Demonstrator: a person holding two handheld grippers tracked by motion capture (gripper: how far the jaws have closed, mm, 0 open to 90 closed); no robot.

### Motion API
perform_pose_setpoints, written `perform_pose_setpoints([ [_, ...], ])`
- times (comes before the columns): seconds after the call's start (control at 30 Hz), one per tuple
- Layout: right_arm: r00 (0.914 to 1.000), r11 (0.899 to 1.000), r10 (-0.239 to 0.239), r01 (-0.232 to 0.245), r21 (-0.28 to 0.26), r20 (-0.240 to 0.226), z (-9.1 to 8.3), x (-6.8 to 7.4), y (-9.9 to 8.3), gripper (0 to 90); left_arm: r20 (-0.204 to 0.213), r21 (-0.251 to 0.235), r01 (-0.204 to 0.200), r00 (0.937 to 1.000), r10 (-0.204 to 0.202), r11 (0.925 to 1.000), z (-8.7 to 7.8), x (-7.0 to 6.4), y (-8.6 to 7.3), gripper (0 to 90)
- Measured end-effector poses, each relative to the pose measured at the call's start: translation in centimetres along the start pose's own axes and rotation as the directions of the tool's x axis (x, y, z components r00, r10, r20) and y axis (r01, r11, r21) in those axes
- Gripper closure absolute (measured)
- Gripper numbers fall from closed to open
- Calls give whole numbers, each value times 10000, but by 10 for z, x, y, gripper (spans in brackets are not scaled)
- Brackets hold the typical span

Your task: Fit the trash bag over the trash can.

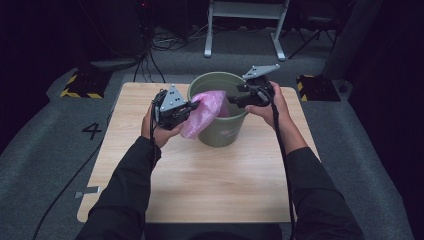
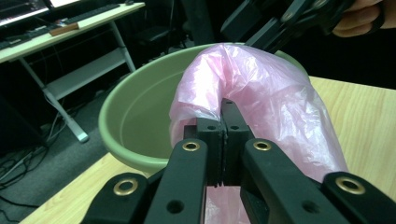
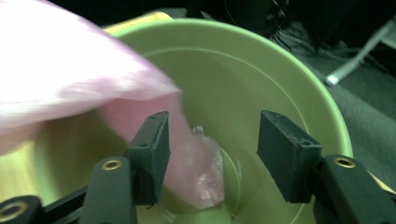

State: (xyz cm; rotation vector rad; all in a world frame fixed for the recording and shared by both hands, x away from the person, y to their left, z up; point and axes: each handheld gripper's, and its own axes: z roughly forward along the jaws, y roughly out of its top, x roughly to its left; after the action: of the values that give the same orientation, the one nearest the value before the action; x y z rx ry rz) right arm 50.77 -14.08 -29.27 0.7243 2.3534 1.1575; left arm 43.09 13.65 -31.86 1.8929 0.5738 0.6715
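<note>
Dark floor and a pale wooden table [image 1: 200, 175] fill the high view, with one round green plastic bucket [image 1: 220, 127] standing toward the table's far edge. One thin pink plastic bag [image 1: 202, 112] drapes over the bucket's near-left rim, part hanging outside and part inside. The left gripper [image 1: 192, 106] sits just left of the bucket at the bag, and the right gripper [image 1: 234, 99] hovers above the bucket's mouth from the right.

Along the left gripper view, the two black jaws are pressed together, pinching a fold of the pink bag [image 2: 261, 102] just outside the bucket's rim [image 2: 140, 156]; the other gripper [image 2: 261, 28] hangs above the bucket's far side.

From the right gripper view, the jaws stand wide apart with nothing between them, pointing down into the bucket [image 3: 261, 84]. The bag [image 3: 65, 79] crosses the left rim, blurred, and its tail [image 3: 196, 172] reaches the bucket's bottom.

Lining the bucket looks barely begun: the bag is in but bunched on one side, and its mouth remains to be opened and folded around the rim.
</note>
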Motion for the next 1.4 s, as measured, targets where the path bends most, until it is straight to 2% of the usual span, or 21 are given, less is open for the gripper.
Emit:
perform_pose_setpoints([
  [0.2,9995,9975,-250,236,-665,-198,-17,6,-1,414,0,183,-128,9999,128,9998,4,-4,0,887],
  [0.23,9981,9952,-568,548,-806,-227,-22,9,-1,393,22,205,-110,9999,109,9997,5,-4,1,885],
  [0.3,9969,9932,-655,608,-992,-445,-24,10,-2,377,84,280,-139,9999,137,9995,6,-4,1,880],
  [0.43,9900,9872,-1035,906,-1312,-954,-23,18,-1,332,171,503,-274,9995,266,9984,14,-9,3,864],
  [0.53,9879,9870,-1105,963,-1283,-1085,-19,22,0,330,162,597,-393,9991,384,9974,17,-11,4,848],
  [0.6,9865,9881,-1262,1158,-1012,-1041,-8,27,1,338,166,666,-532,9985,522,9964,20,-14,5,829],
  [0.67,9883,9896,-1250,1179,-818,-875,0,28,0,379,164,668,-548,9984,538,9963,21,-14,5,818],
  [0.7,9888,9905,-1214,1150,-749,-871,3,28,-1,438,203,663,-523,9985,511,9964,22,-15,5,813],
  [0.73,9888,9905,-1214,1150,-749,-871,3,28,-1,438,203,663,-523,9985,511,9964,22,-15,5,810],
  [0.8,9866,9908,-1255,1194,-635,-1038,11,28,-3,612,209,665,-551,9983,538,9963,23,-16,5,799],
  [0.83,9856,9902,-1318,1259,-610,-1057,13,29,-4,667,193,672,-558,9983,546,9962,24,-16,5,791],
  [0.87,9856,9902,-1318,1259,-610,-1057,13,29,-4,667,193,672,-558,9983,546,9962,24,-16,5,783],
  [0.9,9854,9897,-1377,1331,-519,-1002,16,30,-6,776,176,654,-558,9983,548,9963,24,-16,5,775],
  [0.97,9862,9909,-1304,1263,-460,-1015,17,30,-6,812,143,648,-550,9984,542,9964,23,-16,5,762],
  [1.0,9870,9916,-1251,1211,-451,-1010,18,29,-6,848,72,653,-517,9987,514,9965,23,-16,5,725],
  [1.03,9903,9935,-1077,1038,-478,-882,17,27,-7,878,-233,651,-367,9990,382,9972,22,-15,5,624],
  [1.07,9915,9942,-992,953,-495,-838,17,26,-7,888,-233,651,-367,9990,382,9972,22,-15,5,553],
  [1.1,9943,9958,-785,747,-531,-728,16,23,-8,895,-561,605,-157,9982,191,9980,19,-14,5,474],
  [1.2,9973,9974,-373,333,-645,-626,13,15,-11,900,-560,146,168,9983,-159,9998,9,-11,3,375],
  [1.33,9985,9979,-153,120,-642,-517,11,9,-13,900,-507,3,296,9983,-295,9996,0,-8,0,334],
  [1.4,9992,9981,-60,37,-609,-386,9,5,-16,895,-161,30,322,9994,-321,9995,-7,-7,-3,328],
])
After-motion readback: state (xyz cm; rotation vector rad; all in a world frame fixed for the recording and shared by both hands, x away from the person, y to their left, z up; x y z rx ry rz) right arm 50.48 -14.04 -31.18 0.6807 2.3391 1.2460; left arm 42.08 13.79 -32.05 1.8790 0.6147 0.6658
